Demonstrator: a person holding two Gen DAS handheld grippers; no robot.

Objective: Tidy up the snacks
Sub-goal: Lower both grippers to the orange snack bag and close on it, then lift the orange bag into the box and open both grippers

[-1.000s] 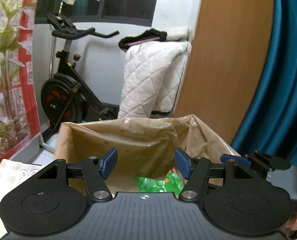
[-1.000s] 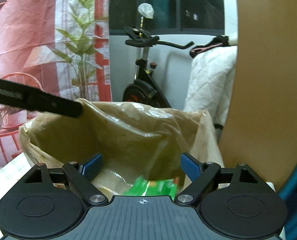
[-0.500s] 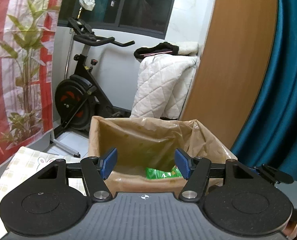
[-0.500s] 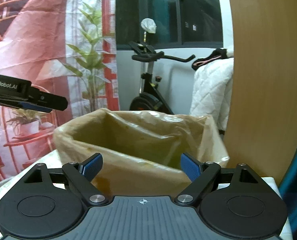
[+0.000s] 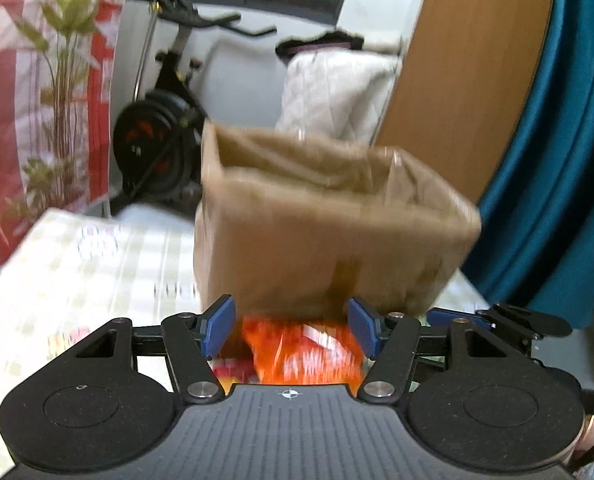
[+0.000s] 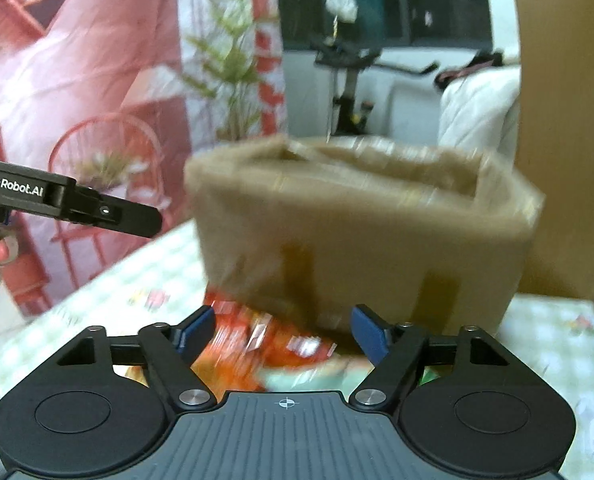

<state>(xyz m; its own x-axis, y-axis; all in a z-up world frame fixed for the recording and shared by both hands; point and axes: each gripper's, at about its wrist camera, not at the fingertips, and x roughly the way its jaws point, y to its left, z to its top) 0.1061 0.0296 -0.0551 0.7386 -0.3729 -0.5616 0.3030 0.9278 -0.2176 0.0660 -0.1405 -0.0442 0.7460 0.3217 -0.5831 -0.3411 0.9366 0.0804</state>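
Tablecloth (image 5: 77, 264): orange snack packet (image 5: 297, 356) between hand-held gripper (image 5: 291, 326)

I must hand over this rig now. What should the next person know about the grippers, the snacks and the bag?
Left gripper: jaws open, nothing gripped; an orange snack packet lies between and below them.
Right gripper: jaws open, have just been closing, pressing nothing; blurred orange-red packets lie below.
Brown bag stands open on the checked tablecloth, behind the packets.
Done: cannot tell what the bag holds.
Left: grip the packets in front of the bag and put them in.
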